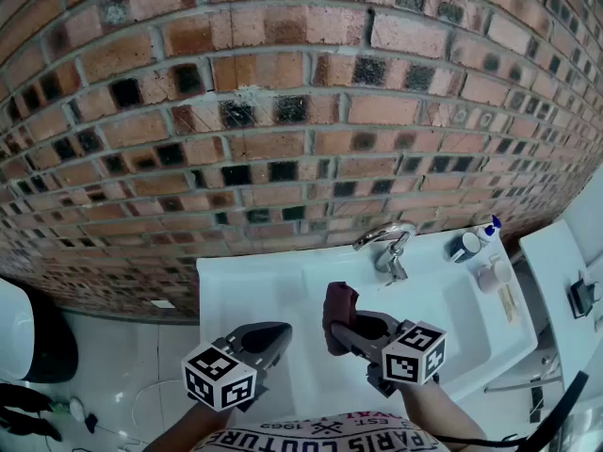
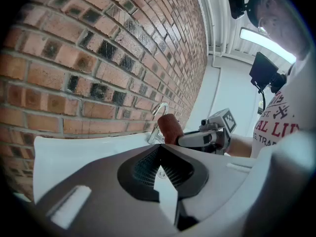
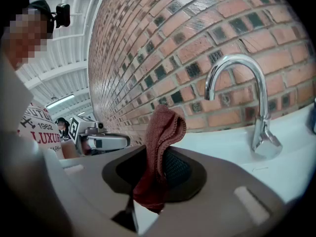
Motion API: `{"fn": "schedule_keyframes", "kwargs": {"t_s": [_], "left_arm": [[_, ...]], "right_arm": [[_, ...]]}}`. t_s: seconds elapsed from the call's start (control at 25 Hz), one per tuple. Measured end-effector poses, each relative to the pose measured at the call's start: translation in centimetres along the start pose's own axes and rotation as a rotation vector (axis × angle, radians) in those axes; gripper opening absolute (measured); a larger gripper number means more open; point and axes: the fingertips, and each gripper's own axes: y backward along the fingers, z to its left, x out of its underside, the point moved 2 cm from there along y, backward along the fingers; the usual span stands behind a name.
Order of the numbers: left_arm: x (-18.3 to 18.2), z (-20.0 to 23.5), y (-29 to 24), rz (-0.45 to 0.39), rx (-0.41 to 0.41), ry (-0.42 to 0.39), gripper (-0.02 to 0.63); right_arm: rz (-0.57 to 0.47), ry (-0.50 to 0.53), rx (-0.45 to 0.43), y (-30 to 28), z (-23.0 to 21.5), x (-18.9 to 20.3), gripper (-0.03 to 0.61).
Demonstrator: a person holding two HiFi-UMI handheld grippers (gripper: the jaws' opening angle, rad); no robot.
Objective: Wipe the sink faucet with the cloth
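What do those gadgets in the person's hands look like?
Both the left gripper and right gripper are smooth grey plastic shells tapering to two jaws lined with black ridged pads. Each carries a white cube printed with black square markers. The person wears a white printed T-shirt.

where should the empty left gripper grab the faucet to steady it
On the faucet, probably the straight upright stem below the arch, coming from the front: the brick wall stands close behind it, and the base flares too wide.
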Motion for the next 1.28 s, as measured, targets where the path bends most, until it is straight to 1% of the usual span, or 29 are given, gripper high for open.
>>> {"fn": "schedule_keyframes", "kwargs": {"t_s": [0.12,0.2,0.48,0.64,0.88,1.0,1.28], "left_arm": [[0.3,0.2,0.1,0.006,-0.004,0.007,0.006],[0.5,0.3,0.1,0.010,-0.005,0.013,0.005],[0.8,1.0,0.2,0.015,-0.014,0.023,0.006],[1.0,1.3,0.1,0.018,-0.016,0.029,0.006],[1.2,1.9,-0.1,0.021,-0.020,0.038,0.006],[1.2,2.1,-0.1,0.021,-0.023,0.039,0.005],[1.2,2.1,-0.3,0.023,-0.021,0.039,0.006]], "right_arm": [[0.004,0.115,0.055,-0.2,-1.1,-2.0,0.092],[-0.003,0.162,0.075,-0.4,-1.8,-3.4,0.092],[-0.071,0.196,0.114,-0.8,-4.0,-8.1,0.092],[-0.085,0.182,0.149,-1.4,-5.5,-9.3,0.092],[-0.075,0.082,0.194,-2.0,-8.2,-8.3,0.092],[-0.084,0.052,0.199,-2.0,-8.7,-8.1,0.092],[-0.092,0.021,0.194,-2.1,-8.9,-8.1,0.092]]}}
